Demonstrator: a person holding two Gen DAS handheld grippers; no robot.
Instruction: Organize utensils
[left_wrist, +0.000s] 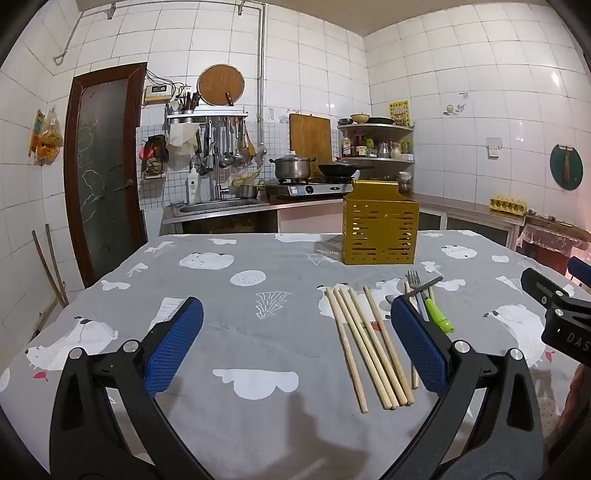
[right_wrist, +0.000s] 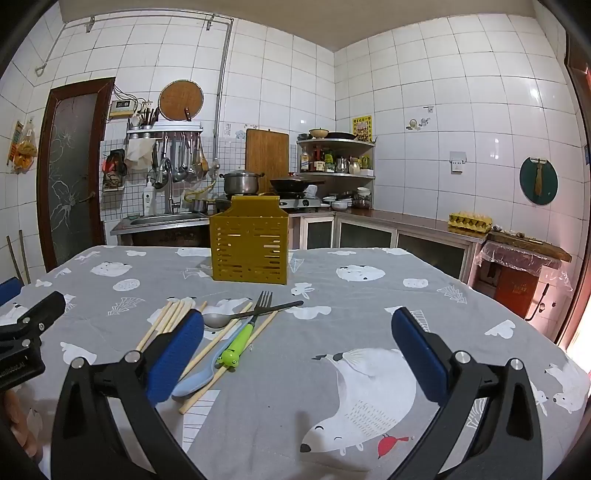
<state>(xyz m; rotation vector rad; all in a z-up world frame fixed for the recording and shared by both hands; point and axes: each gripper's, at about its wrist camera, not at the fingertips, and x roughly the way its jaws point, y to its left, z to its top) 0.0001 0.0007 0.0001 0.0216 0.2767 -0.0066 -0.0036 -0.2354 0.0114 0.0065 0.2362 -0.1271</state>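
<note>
- Your left hand-held gripper (left_wrist: 295, 339) hangs over the counter (left_wrist: 258, 424), blue pads spread wide, nothing between them. Your right hand-held gripper (right_wrist: 295, 347) is the same: pads apart, empty.
- Nothing appears sorted yet. All utensils lie loose on the grey bear-print cloth, between you and the yellow slotted metal utensil holder (right_wrist: 248, 245), which stands upright at the far middle of the counter.
- Bundle of pale wooden chopsticks (left_wrist: 365, 343) lies side by side, just inside your left gripper's right pad. One more wooden chopstick (right_wrist: 229, 354) lies diagonally under the other cutlery.
- Metal fork with green frog-shaped handle (right_wrist: 247, 328), dark-handled steel spoon (right_wrist: 236, 315) and pale blue plastic spoon (right_wrist: 201, 373) cross one another in a pile.
- Risk: lifting one piece from the crossed pile may drag or flip its neighbours; pick the top item first.
- Risk: the round chopsticks may roll or fan out if you pinch off-centre.
- Risk: the soft cloth may bunch under a low pad.
- Risk: the holder looks light; a clumsy insert could tip it.
- Risk: both grippers work near the same cluster; they could collide.
</note>
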